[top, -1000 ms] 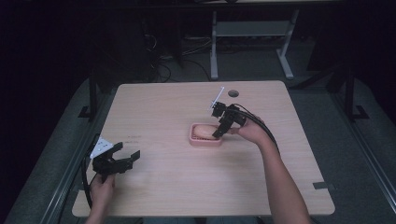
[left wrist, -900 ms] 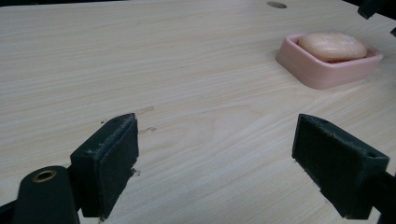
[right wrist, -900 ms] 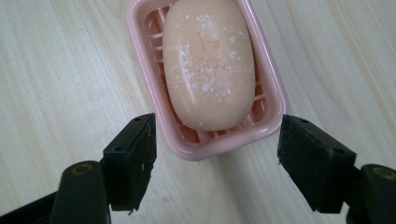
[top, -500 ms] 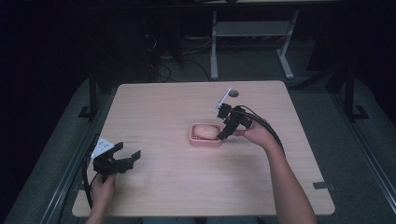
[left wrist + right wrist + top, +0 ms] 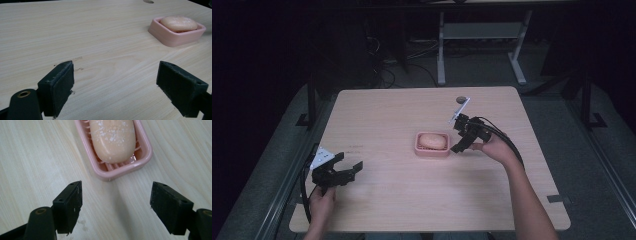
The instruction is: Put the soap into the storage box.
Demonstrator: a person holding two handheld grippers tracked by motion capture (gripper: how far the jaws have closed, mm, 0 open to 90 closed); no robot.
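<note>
A peach bar of soap [image 5: 433, 141] [image 5: 113, 138] [image 5: 178, 23] lies in a pink soap dish [image 5: 432, 151] [image 5: 117, 171] [image 5: 172, 38] at the middle of the wooden table [image 5: 387, 115]. My right gripper [image 5: 457, 148] [image 5: 117, 207] sits just right of the dish, open, its jaws having just been opening with nothing between them. At the front left of the table my left gripper [image 5: 351, 169] [image 5: 116, 87] rests open and empty, pointing toward the dish.
A dark round hole [image 5: 460, 99] [image 5: 148, 1] marks the table's far side. Cables trail from both grippers. A metal stand [image 5: 482, 35] and tangled cords lie on the dark floor beyond the table.
My right gripper has drawn back to the right, off the soap dish, and its jaws stand wider. The soap stays in the dish. The left gripper has not moved.
</note>
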